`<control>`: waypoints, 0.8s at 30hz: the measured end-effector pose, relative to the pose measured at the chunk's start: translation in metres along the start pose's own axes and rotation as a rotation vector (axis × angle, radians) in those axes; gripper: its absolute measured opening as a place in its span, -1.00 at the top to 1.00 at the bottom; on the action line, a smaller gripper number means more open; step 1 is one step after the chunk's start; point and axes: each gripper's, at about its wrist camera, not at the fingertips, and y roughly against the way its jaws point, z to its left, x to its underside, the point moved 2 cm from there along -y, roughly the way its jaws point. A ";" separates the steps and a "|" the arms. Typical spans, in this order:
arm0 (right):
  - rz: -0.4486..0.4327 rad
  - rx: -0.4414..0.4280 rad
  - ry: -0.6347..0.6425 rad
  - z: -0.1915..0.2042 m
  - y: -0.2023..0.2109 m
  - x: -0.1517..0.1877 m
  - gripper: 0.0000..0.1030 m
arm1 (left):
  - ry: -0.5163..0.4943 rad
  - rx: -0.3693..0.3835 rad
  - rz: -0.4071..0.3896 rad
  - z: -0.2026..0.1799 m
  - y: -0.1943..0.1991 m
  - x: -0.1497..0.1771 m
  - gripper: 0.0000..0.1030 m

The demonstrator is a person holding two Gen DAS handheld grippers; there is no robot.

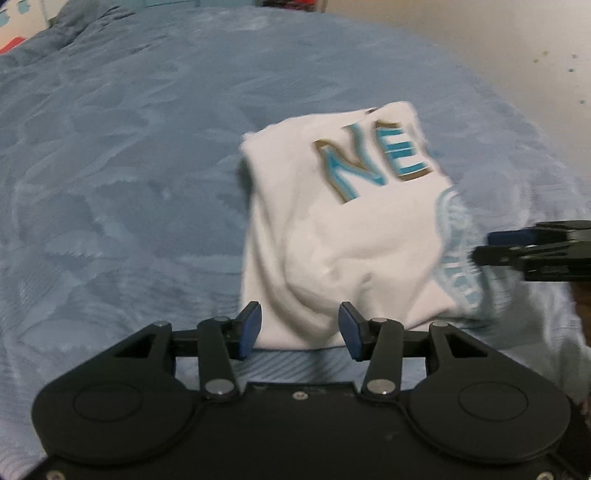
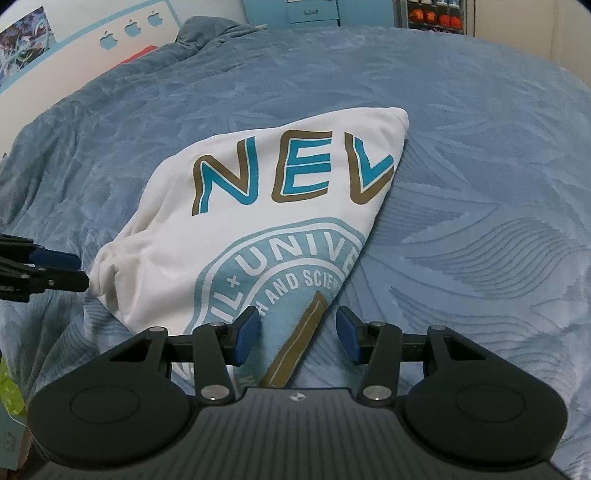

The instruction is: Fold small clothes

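Note:
A white shirt (image 1: pixel 332 236) with blue and gold letters and a pale blue round seal (image 2: pixel 280 266) lies folded into a narrow shape on the blue bedspread (image 1: pixel 110 184). My left gripper (image 1: pixel 300 326) is open at the shirt's near white edge, which lies in the gap between the blue pads. My right gripper (image 2: pixel 298 334) is open too, over the seal end of the shirt (image 2: pixel 229 221), with a point of fabric running between its fingers. Each gripper shows in the other's view: the right gripper (image 1: pixel 484 245) by the seal side, the left gripper (image 2: pixel 79 271) by the bunched white corner.
The bedspread (image 2: pixel 480 221) stretches wide to the right and beyond the shirt. A bunched fold of blanket (image 2: pixel 207 33) lies at the far left by a wall with apple logos (image 2: pixel 129 29). Blue drawers (image 2: pixel 314 11) stand behind the bed. Pale floor (image 1: pixel 517 48) lies past the bed's right edge.

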 end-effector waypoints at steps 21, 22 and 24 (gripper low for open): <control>-0.017 -0.044 0.085 0.018 0.018 -0.003 -0.11 | -0.349 -0.058 0.020 -0.028 -0.002 -0.009 0.79; -0.011 -0.052 0.089 0.019 0.017 -0.001 -0.10 | -0.352 -0.059 0.044 -0.026 -0.009 -0.006 0.78; 0.021 -0.048 0.096 0.020 0.007 0.004 -0.03 | -0.354 -0.063 0.111 -0.020 -0.033 0.007 0.77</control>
